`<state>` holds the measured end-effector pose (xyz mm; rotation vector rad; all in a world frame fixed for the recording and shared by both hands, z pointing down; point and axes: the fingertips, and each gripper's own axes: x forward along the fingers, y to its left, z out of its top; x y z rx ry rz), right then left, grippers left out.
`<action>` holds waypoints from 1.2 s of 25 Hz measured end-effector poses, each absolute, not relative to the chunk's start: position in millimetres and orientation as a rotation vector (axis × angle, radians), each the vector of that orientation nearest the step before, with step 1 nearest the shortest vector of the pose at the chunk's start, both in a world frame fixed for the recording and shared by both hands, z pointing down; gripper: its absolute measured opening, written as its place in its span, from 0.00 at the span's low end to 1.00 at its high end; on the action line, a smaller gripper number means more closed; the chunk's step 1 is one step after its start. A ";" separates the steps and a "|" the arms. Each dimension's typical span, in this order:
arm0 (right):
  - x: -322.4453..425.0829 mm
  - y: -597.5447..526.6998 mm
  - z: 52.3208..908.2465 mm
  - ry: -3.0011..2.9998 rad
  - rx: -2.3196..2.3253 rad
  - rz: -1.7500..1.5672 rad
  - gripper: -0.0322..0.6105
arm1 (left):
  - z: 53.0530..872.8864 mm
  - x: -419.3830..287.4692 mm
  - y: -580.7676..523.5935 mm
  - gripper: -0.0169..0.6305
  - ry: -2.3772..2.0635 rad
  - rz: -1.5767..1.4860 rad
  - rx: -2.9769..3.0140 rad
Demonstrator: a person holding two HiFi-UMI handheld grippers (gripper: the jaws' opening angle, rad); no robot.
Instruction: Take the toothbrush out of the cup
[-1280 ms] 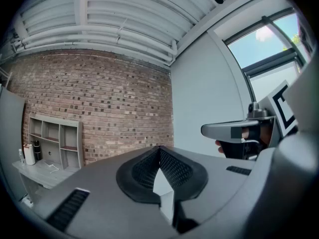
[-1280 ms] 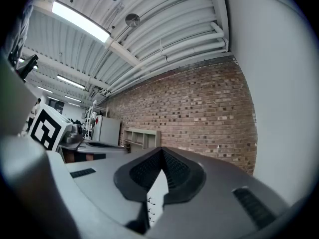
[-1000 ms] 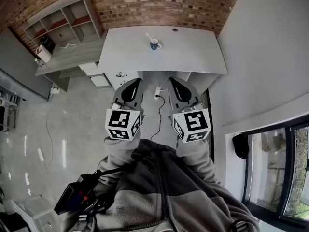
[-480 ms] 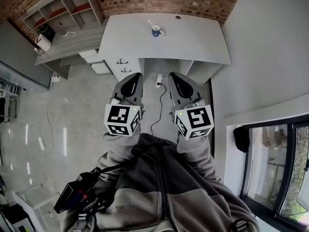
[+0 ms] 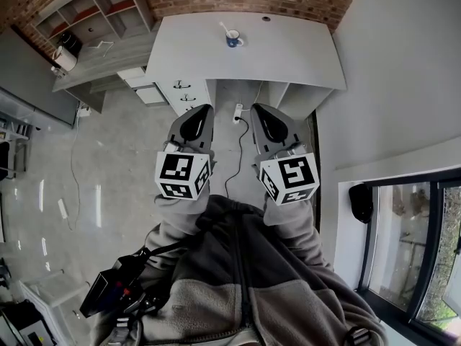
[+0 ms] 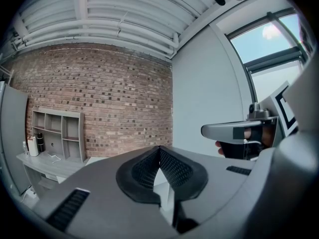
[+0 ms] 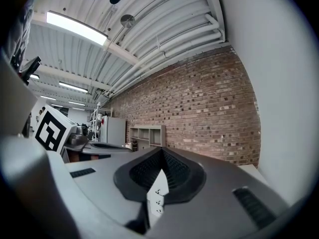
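Note:
A blue cup (image 5: 232,41) stands near the far edge of the white table (image 5: 288,56), by the brick wall. A white toothbrush (image 5: 224,30) leans out of it to the left. Both grippers are held low in front of the person, well short of the table and over the floor. The left gripper (image 5: 204,110) is shut with nothing in it, and its jaws meet at a point (image 6: 159,149). The right gripper (image 5: 257,109) is likewise shut and empty (image 7: 161,151). The cup shows in neither gripper view.
A grey shelf unit (image 5: 94,20) on a long sideboard stands left of the table. White drawers (image 5: 189,92) sit under the table's left end. A power strip with a black cable (image 5: 237,114) lies on the floor between the grippers. A window (image 5: 410,251) is at the right.
The table and cup have slid toward the top of the head view. Both grippers stay shut and side by side, a little higher in the frame.

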<state>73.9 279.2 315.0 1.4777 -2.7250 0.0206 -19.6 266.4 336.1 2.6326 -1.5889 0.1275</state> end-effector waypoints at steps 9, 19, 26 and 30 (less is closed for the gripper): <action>94.3 285.2 324.8 -2.726 1.503 0.068 0.05 | 340.9 -4.5 271.6 0.03 -1.575 0.166 2.646; 102.8 271.5 343.3 -2.717 1.508 0.138 0.05 | 354.6 -7.4 257.8 0.03 -1.587 0.172 2.617; 113.4 235.1 356.8 -2.642 1.569 0.141 0.05 | 369.7 -8.8 210.8 0.03 -1.529 0.136 2.620; 120.0 187.9 360.9 -2.614 1.608 0.143 0.05 | 374.5 -7.4 165.5 0.03 -1.502 0.126 2.632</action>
